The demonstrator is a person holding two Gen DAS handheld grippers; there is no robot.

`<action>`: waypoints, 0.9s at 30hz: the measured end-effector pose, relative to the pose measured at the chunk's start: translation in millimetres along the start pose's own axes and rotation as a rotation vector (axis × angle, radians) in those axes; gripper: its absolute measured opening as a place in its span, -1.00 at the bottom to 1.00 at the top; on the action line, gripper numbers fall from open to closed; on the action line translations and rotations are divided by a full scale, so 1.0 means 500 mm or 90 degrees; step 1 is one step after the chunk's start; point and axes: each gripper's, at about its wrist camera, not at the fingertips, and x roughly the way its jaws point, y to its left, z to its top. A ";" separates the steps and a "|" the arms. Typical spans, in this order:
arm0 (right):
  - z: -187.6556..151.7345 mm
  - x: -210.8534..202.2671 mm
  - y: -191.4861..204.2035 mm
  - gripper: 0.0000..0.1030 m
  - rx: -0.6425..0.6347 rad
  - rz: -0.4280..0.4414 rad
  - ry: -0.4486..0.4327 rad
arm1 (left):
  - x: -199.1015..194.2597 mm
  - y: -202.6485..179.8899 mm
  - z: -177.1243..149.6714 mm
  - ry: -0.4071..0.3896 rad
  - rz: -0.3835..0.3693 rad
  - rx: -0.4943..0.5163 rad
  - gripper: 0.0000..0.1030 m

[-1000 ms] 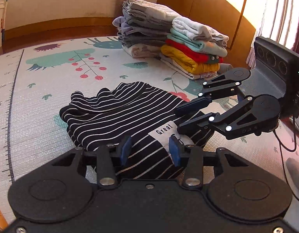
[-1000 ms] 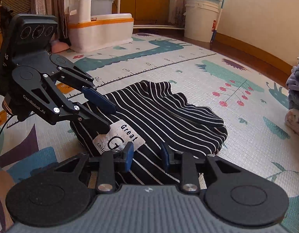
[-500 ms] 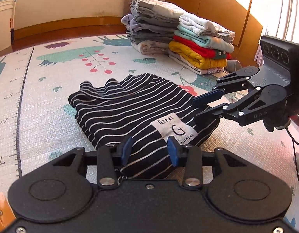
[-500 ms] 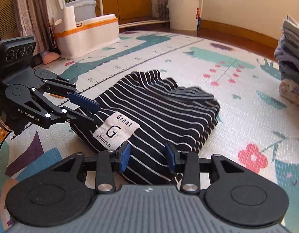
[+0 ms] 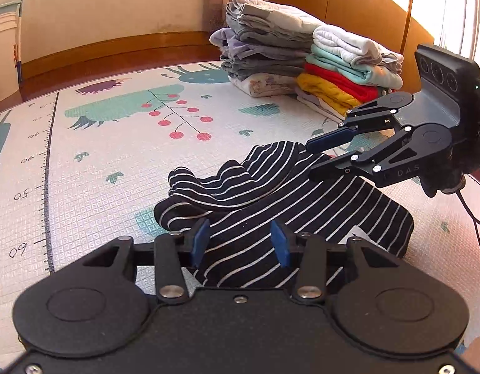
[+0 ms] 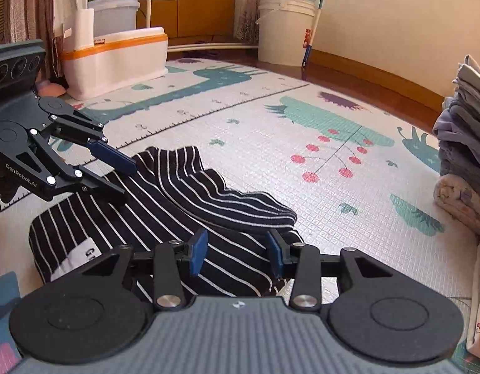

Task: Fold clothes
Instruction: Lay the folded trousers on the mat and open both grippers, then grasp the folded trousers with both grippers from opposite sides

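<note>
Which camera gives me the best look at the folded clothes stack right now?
The left wrist view: the folded clothes stack shows whole, both piles side by side on the mat. The right wrist view catches only a cropped sliver at its right edge.

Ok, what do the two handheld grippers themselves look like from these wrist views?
Both are black linkage grippers with silver pivot screws and blue-padded fingers. The left gripper is stamped GenRobot.AI in white and carries a block with three round lenses. The right gripper has a ribbed grey body, faint DAS lettering, the same three-lens block and a thin black cable trailing behind it.
</note>
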 end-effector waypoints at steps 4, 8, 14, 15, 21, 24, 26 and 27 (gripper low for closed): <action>-0.004 0.002 -0.007 -0.16 -0.012 0.007 -0.002 | 0.024 0.011 -0.011 0.008 -0.007 0.021 -0.14; 0.015 -0.047 -0.004 -0.15 0.033 -0.001 -0.023 | -0.019 0.014 0.007 -0.007 0.012 -0.033 -0.14; -0.042 -0.099 -0.038 0.01 0.284 0.033 0.015 | -0.096 0.042 -0.036 -0.006 0.004 -0.299 0.04; -0.055 -0.100 -0.041 0.03 0.331 0.045 0.023 | -0.101 0.046 -0.048 -0.001 -0.004 -0.346 0.08; -0.118 -0.095 -0.027 0.03 0.520 0.108 0.067 | -0.105 0.032 -0.112 0.046 -0.066 -0.531 0.11; -0.135 -0.102 -0.014 -0.17 0.548 0.127 0.102 | -0.102 0.022 -0.133 0.066 -0.085 -0.564 -0.10; -0.147 -0.111 -0.007 -0.21 0.569 0.143 0.137 | -0.110 0.023 -0.144 0.072 -0.096 -0.597 -0.15; -0.152 -0.116 -0.004 -0.21 0.579 0.151 0.155 | -0.119 0.016 -0.153 0.079 -0.103 -0.605 -0.15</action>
